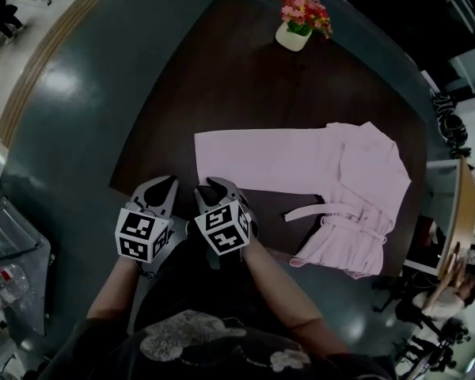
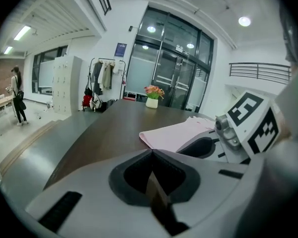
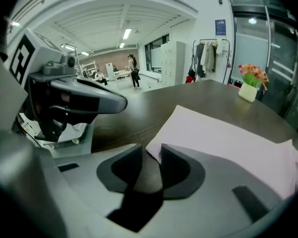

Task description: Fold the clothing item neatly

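Observation:
A pale pink garment (image 1: 317, 165) lies flat on the dark brown table (image 1: 222, 77), one long panel reaching left and its belt ties (image 1: 324, 210) bunched at the near right. Both grippers sit side by side at the panel's near left corner. My left gripper (image 1: 165, 184) is just left of the cloth, its jaws shut with nothing between them (image 2: 152, 151). My right gripper (image 1: 216, 185) hovers at the corner; its jaws stand slightly apart (image 3: 152, 151), with the pink corner (image 3: 228, 138) showing in the gap and no pad pressing on it.
A white pot of pink and red flowers (image 1: 294, 34) stands at the far side of the table. A grey-green floor (image 1: 71, 133) surrounds the table. In the left gripper view, coats hang on a rack (image 2: 102, 81) far behind.

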The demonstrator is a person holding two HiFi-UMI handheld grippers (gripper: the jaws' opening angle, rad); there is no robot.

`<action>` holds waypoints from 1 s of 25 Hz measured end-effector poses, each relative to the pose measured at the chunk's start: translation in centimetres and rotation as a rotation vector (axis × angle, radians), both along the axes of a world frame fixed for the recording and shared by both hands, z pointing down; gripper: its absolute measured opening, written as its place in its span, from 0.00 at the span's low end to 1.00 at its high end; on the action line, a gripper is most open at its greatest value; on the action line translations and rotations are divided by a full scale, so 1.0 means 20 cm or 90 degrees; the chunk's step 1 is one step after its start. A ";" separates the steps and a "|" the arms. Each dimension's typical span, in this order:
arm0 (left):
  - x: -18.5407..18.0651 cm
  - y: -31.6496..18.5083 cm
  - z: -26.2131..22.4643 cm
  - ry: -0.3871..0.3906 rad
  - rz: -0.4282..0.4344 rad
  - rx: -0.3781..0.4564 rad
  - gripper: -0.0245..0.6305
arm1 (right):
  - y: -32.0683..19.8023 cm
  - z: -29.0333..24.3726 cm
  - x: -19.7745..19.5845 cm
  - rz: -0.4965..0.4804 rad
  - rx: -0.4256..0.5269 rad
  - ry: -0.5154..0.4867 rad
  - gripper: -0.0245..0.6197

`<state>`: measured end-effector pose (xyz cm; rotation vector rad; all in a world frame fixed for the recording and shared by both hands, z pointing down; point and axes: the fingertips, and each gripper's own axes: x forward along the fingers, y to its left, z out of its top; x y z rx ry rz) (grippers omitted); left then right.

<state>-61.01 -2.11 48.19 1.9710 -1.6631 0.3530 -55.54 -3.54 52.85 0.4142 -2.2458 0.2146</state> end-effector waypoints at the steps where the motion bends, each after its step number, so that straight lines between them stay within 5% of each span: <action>1: -0.01 0.00 0.01 0.005 -0.002 -0.002 0.05 | 0.00 0.01 -0.01 0.002 -0.001 0.003 0.18; 7: 0.01 0.00 0.05 0.027 0.007 -0.011 0.05 | -0.04 0.02 0.00 0.032 -0.025 -0.010 0.13; 15: 0.11 -0.05 0.03 0.032 0.047 -0.013 0.05 | -0.12 -0.23 0.09 0.060 -0.039 -0.107 0.06; 25: 0.62 -0.24 -0.10 0.016 0.104 0.015 0.05 | -0.42 -0.68 0.74 0.186 0.022 -0.259 0.06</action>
